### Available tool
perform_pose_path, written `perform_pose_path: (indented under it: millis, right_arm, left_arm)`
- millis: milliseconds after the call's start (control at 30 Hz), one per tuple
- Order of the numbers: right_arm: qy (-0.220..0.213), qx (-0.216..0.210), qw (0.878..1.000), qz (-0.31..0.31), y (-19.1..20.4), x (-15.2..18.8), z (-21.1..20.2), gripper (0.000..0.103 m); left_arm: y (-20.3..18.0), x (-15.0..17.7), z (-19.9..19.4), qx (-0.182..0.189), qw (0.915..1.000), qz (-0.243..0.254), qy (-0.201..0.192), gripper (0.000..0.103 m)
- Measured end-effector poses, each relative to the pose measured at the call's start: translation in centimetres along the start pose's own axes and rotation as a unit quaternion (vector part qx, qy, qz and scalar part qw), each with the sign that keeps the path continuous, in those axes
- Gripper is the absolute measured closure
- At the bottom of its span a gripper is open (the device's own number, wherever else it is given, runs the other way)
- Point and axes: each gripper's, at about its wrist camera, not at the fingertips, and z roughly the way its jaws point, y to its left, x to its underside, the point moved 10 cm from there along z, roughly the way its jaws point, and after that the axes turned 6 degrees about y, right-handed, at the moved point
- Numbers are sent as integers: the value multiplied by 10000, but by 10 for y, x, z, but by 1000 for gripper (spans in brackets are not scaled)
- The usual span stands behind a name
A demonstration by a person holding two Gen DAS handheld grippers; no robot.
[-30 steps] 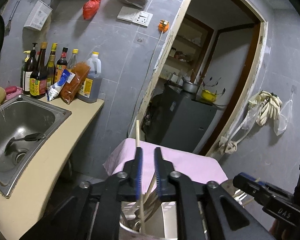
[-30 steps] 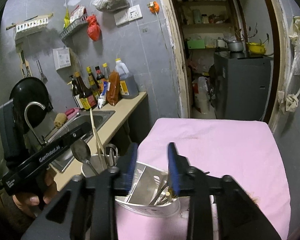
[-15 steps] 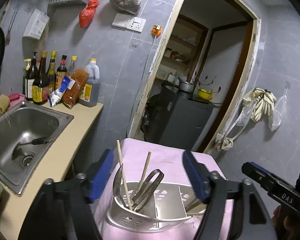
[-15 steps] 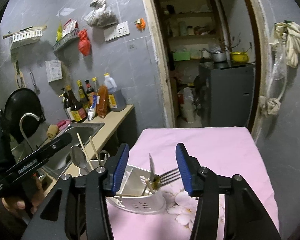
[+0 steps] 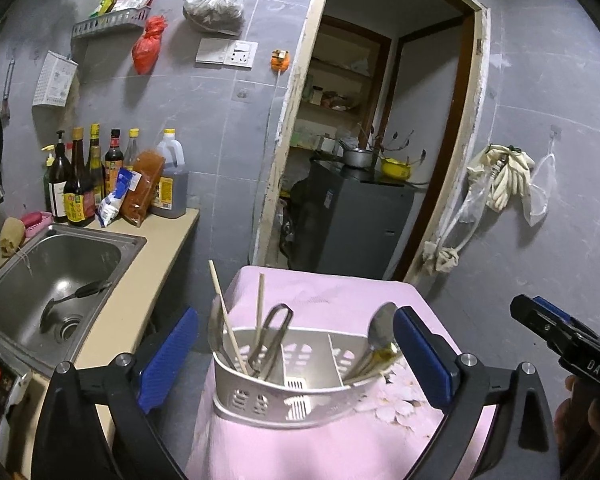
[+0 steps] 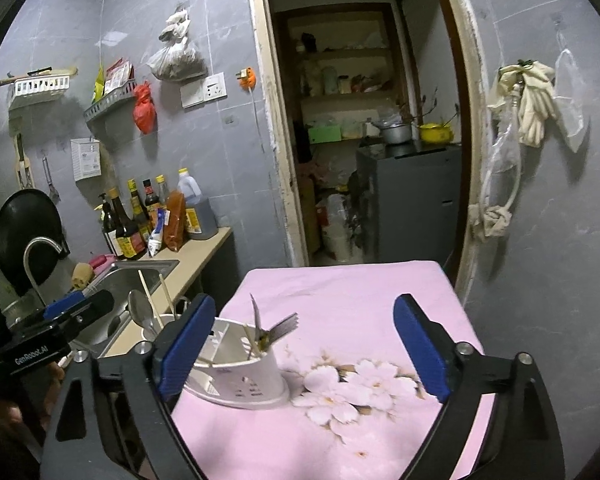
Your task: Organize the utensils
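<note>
The left gripper [image 5: 296,356] and right gripper [image 6: 300,346] are both opening wide, nothing pressed between their pads. Just beyond them, the white caddy [image 5: 284,394] sits on the pink tablecloth [image 6: 352,300], holding chopsticks [image 5: 224,312], a spoon [image 5: 378,332] and a fork [image 6: 282,326] (its base hidden behind the caddy wall).

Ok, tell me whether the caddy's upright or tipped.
Upright: the caddy sits flat on the pink cloth, utensils standing in its compartments.
</note>
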Motion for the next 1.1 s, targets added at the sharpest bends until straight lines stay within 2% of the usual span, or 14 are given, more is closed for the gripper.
perform_pose_path:
  millis: [233,567,967,1100]
  right_arm:
    - [-55,154,9999,-30,-26,11,-34,3]
    - [-20,221,9998,-6,-60,33,-73,2]
    - [226,185,9996,-47,-90,87,-124,2]
    - [218,181,9995,-156,-93,96,-137,2]
  left_arm:
    - [-13,16,-23,-73,10000,23,34,4]
    - [-35,47,-58,-257,9996,63,77,4]
    - [-57,99,-101,-341,9993,-2,175,4]
    - [-65,111,-111,-314,9992,86,219,4]
